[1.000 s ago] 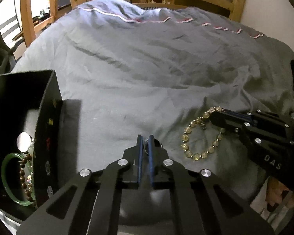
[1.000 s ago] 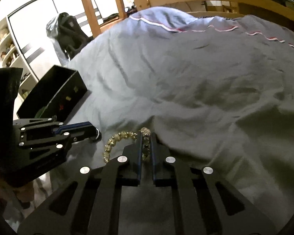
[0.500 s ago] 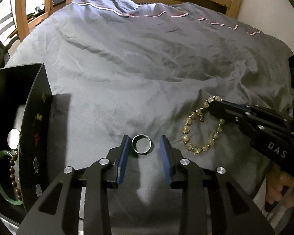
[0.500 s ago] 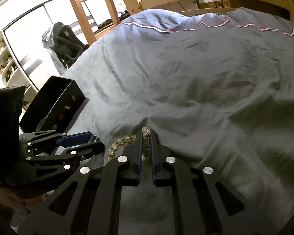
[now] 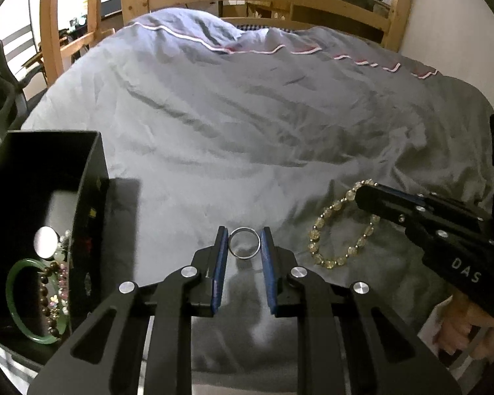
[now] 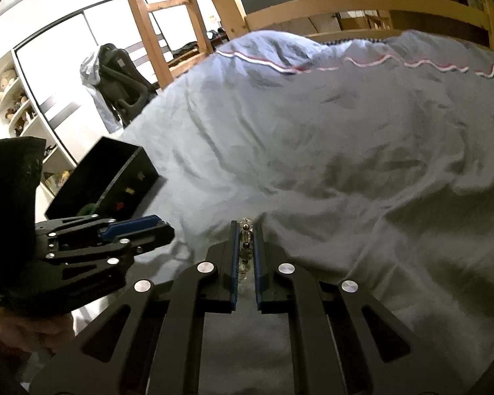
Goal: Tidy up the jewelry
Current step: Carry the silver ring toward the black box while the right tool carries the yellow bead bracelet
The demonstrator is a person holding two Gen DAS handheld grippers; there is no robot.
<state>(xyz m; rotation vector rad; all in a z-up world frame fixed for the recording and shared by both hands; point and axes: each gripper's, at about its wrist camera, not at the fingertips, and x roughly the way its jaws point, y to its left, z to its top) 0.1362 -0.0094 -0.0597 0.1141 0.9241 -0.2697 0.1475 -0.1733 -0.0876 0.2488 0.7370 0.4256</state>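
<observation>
Jaws closing: our left gripper pinches the silver ring on the bed | right gripper clamps the yellow bead bracelet | lift both gently, then carry to the black box.

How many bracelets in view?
3: yellow bead bracelet on the duvet, in the right gripper; green bangle and brown bead bracelet inside the black box. More may be hidden.
</observation>
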